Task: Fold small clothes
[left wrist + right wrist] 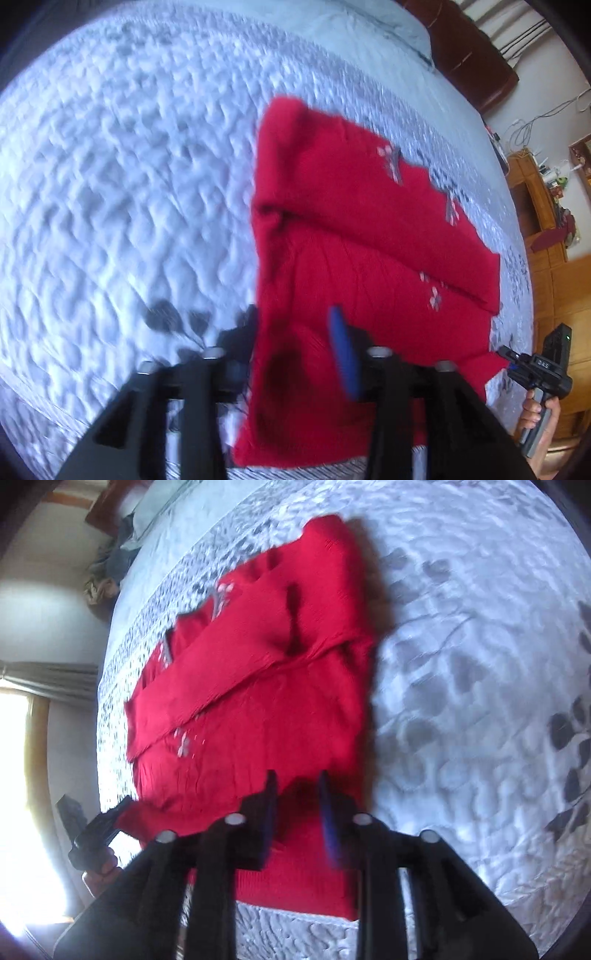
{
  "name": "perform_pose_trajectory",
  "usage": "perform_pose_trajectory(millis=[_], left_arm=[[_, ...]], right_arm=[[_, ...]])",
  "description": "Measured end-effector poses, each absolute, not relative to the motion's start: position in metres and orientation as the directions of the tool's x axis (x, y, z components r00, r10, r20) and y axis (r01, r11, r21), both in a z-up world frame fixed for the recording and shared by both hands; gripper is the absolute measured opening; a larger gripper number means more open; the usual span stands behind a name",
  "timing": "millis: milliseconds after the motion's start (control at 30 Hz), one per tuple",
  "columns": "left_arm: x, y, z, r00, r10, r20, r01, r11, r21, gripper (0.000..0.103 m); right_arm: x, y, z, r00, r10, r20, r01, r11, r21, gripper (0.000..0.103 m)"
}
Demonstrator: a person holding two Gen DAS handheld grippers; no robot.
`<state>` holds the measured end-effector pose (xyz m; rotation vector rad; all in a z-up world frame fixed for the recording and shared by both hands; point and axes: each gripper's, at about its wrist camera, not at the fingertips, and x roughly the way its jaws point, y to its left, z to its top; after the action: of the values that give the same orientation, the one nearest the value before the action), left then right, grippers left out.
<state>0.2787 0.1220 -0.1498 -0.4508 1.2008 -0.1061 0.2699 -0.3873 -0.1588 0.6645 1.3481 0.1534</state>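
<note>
1. On the bed [110,166], a red sweater [351,240] lies flat near the quilt's patterned border, partly folded: one sleeve [388,229] is laid diagonally across the body, and the long edges look turned in.
2. Judgement: the side folds appear done. The final fold, bringing the hem toward the collar or the reverse, appears not yet done, since the garment is at full length.
3. Left tongs [295,347] stand over the sweater's near end, jaws well apart. Only one blue pad [345,354] shows clearly; no cloth is pinched between them.
4. Right tongs [297,812] hang over the same near end, jaws parted by a narrower gap. Red knit shows through the gap, but the pads do not press on it; nothing is held.
5. Each view catches the opposite tongs at the frame edge, gripped by a hand [535,413].
6. Bed surface: pale quilted cover [461,664] with grey leaf print, puckered but otherwise tidy. A pillow [369,26] sits at the far end against a dark headboard [469,48].
7. Room: wooden cabinet [535,206] with clutter on one side; a bright window [22,775] with curtain [48,679] on the other. Both frames are motion-blurred.
</note>
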Motion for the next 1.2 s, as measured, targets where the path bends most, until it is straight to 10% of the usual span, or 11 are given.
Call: perform_pose_trajectory(millis=[867,1000,1100,1200], left_arm=[[0.304,0.052,-0.161,0.369,-0.210,-0.906,0.268,0.957,-0.113,0.060],[0.315,0.049,-0.177,0.319,-0.213,-0.923,0.270,0.954,-0.127,0.036],[0.315,0.050,-0.177,0.328,-0.239,-0.914,0.260,0.953,-0.156,0.010],[0.308,0.053,-0.169,0.360,-0.250,-0.899,0.264,0.951,-0.159,0.005]], right_arm=[[0.301,-0.335,-0.175,0.171,0.385,-0.907,-0.061,0.923,0.380,0.047],[0.305,-0.330,-0.184,0.163,0.375,-0.912,-0.086,0.927,0.366,0.046],[0.305,-0.326,-0.184,0.169,0.370,-0.914,-0.114,0.928,0.354,0.007],[0.298,-0.325,-0.176,0.187,0.391,-0.901,-0.152,0.918,0.367,0.004]])
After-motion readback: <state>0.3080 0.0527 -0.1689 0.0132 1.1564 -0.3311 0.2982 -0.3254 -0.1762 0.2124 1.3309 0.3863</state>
